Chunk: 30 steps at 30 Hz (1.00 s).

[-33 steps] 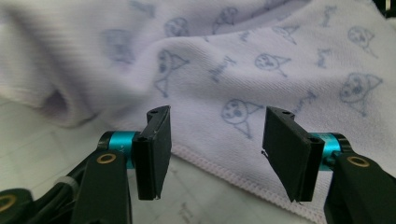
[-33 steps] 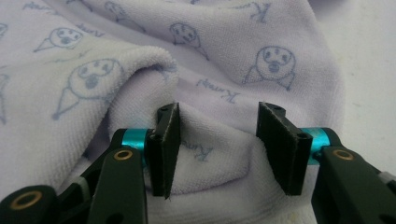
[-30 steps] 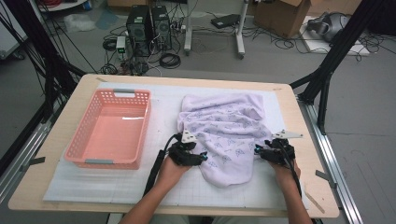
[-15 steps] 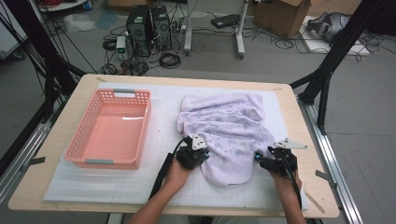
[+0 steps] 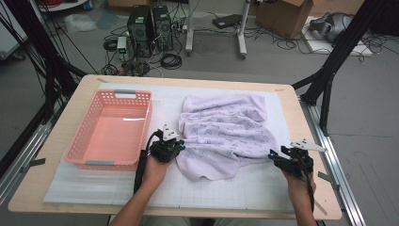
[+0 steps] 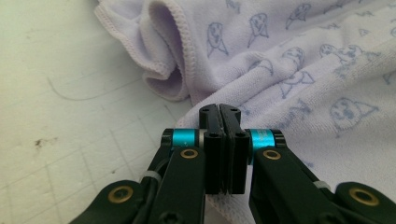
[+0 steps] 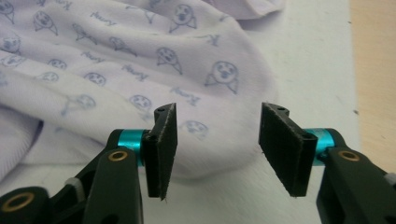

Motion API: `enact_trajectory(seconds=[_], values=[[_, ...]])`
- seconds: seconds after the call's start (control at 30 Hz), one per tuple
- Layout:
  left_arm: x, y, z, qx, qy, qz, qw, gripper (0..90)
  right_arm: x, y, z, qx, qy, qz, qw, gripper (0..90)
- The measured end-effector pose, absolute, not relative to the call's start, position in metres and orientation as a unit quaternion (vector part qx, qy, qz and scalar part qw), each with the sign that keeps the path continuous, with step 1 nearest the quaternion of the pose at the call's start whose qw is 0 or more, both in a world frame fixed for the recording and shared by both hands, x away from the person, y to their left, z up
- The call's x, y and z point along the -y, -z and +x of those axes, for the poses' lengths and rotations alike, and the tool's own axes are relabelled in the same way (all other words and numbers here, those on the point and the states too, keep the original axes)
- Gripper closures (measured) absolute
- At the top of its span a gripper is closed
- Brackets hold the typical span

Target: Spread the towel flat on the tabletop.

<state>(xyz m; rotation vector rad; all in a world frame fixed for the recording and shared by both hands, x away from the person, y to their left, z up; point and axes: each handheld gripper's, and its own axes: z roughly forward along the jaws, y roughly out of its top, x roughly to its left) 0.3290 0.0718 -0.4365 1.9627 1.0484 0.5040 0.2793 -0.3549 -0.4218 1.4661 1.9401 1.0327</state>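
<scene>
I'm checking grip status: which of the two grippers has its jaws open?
The right gripper: its jaws stand wide apart, facing the towel's edge. The left gripper has its jaws pressed together at the towel's other side.

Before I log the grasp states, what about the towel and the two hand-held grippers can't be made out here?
- Left hand-held gripper: jaws pressed together against the towel; whether cloth is pinched between them is hidden by the jaws.
- Towel underside and fold layers: covered by its own cloth, high view.
- Right hand-held gripper: jaw gap too small in high view.
</scene>
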Motion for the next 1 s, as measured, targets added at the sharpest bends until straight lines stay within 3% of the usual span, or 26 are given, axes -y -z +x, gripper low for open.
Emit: enact_trajectory(seconds=[0.13, 0.23, 0.33, 0.4, 0.57, 0.77, 0.87, 0.9, 1.0], values=[[-0.073, 0.437, 0.327, -0.431, -0.200, 0.769, 0.428, 85.5, 0.363, 0.425, 0.272, -0.713, -0.378, 0.543, 0.231, 51.8], [-0.071, 0.438, 0.324, -0.417, -0.180, 0.776, 0.438, 63.3, 0.361, 0.429, 0.270, -0.718, -0.385, 0.541, 0.209, 55.4], [-0.071, 0.439, 0.318, -0.403, -0.172, 0.779, 0.449, 54.3, 0.353, 0.435, 0.271, -0.726, -0.390, 0.537, 0.180, 58.6], [-0.071, 0.440, 0.316, -0.400, -0.170, 0.778, 0.453, 53.1, 0.343, 0.437, 0.271, -0.732, -0.389, 0.535, 0.163, 58.3], [-0.072, 0.442, 0.316, -0.394, -0.164, 0.783, 0.453, 51.6, 0.309, 0.432, 0.271, -0.760, -0.386, 0.495, 0.170, 58.6], [-0.069, 0.444, 0.315, -0.375, -0.157, 0.796, 0.449, 56.5, 0.284, 0.443, 0.287, -0.774, -0.374, 0.487, 0.154, 60.0], [-0.067, 0.446, 0.315, -0.377, -0.155, 0.798, 0.444, 55.4, 0.280, 0.445, 0.290, -0.789, -0.359, 0.467, 0.176, 69.7], [-0.067, 0.446, 0.315, -0.375, -0.155, 0.801, 0.440, 53.7, 0.282, 0.444, 0.292, -0.796, -0.361, 0.457, 0.166, 84.6], [-0.065, 0.445, 0.313, -0.373, -0.157, 0.802, 0.439, 50.8, 0.299, 0.435, 0.291, -0.813, -0.356, 0.433, 0.157, 86.7]])
